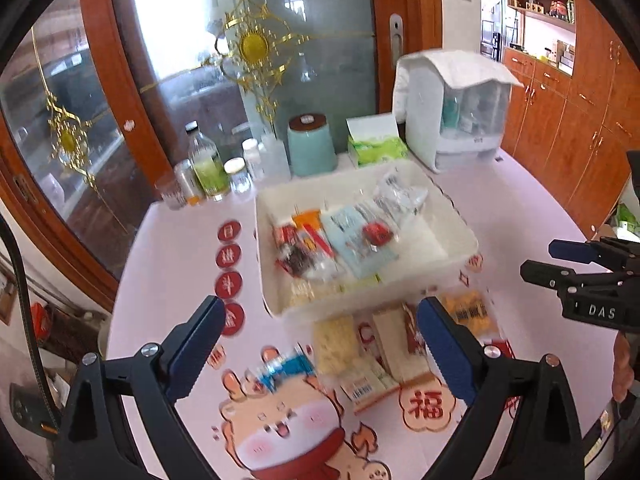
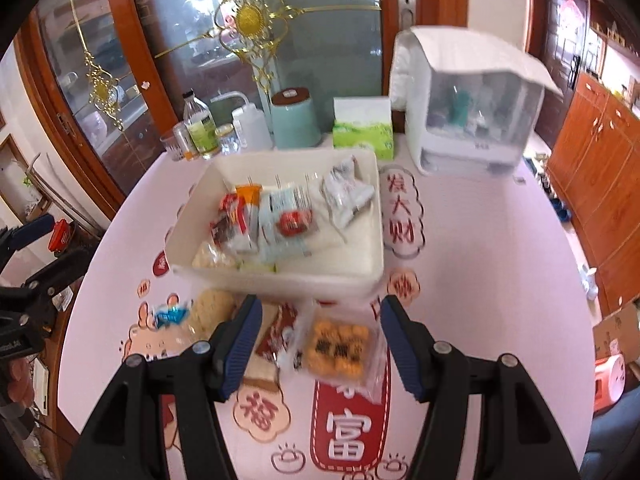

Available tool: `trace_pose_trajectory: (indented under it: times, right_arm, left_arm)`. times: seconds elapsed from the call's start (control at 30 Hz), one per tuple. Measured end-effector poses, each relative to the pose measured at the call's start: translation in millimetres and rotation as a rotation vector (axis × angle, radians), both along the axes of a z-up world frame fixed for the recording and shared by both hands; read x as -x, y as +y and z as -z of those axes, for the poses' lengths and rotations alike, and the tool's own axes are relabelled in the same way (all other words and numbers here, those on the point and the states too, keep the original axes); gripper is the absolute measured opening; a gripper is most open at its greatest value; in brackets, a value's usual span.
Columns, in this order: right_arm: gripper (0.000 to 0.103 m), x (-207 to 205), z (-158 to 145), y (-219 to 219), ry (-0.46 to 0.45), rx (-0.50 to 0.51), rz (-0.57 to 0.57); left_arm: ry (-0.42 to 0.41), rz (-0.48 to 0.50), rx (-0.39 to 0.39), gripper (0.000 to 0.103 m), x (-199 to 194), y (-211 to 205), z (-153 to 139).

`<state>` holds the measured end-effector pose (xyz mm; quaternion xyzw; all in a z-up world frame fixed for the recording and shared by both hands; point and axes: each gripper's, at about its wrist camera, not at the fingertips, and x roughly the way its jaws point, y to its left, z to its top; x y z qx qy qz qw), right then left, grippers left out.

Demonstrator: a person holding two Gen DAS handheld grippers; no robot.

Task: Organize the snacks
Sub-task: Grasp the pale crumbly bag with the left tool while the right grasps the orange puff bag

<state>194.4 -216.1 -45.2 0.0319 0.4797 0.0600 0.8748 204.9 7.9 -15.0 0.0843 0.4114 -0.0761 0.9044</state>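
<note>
Our right claw (image 2: pixel 320 344) hangs wide open over the clear crinkly bag of orange-yellow puffs (image 2: pixel 338 346) on the pink surface (image 2: pixel 480 280), just before the white plastic bin (image 2: pixel 280 276). It's probably light, slippery, crushable, so we'd pinch the edge. Left claw (image 1: pixel 320 350) is wide too.

Your white bin (image 2: pixel 360 268) holds several wrapped snacks; four more packets, including orange puffs (image 2: pixel 338 346), lie just before it.
</note>
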Motion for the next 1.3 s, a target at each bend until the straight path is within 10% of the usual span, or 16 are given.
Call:
trace_pose_trajectory:
  times: [0.3, 0.63, 0.97, 1.17, 1.3]
  right_arm:
    - [0.063, 10, 58, -11, 0.120, -0.045, 0.029]
    - [0.087, -11, 120, -7, 0.198, -0.106, 0.090]
    - [0.097, -42, 168, 7, 0.251, 0.029, 0.144]
    - [0.103, -48, 178, 12, 0.255, 0.065, 0.147]
    - [0.103, -48, 177, 10, 0.249, 0.056, 0.161]
  left_arm:
    - [0.129, -0.062, 0.008, 0.096, 0, 0, 76]
    - [0.233, -0.118, -0.006, 0.096, -35, 0, 152]
    - [0.305, -0.131, 0.017, 0.093, -67, 4, 196]
    - [0.359, -0.094, 0.083, 0.058, -76, 2, 211]
    - [0.360, -0.096, 0.077, 0.056, -77, 0, 212]
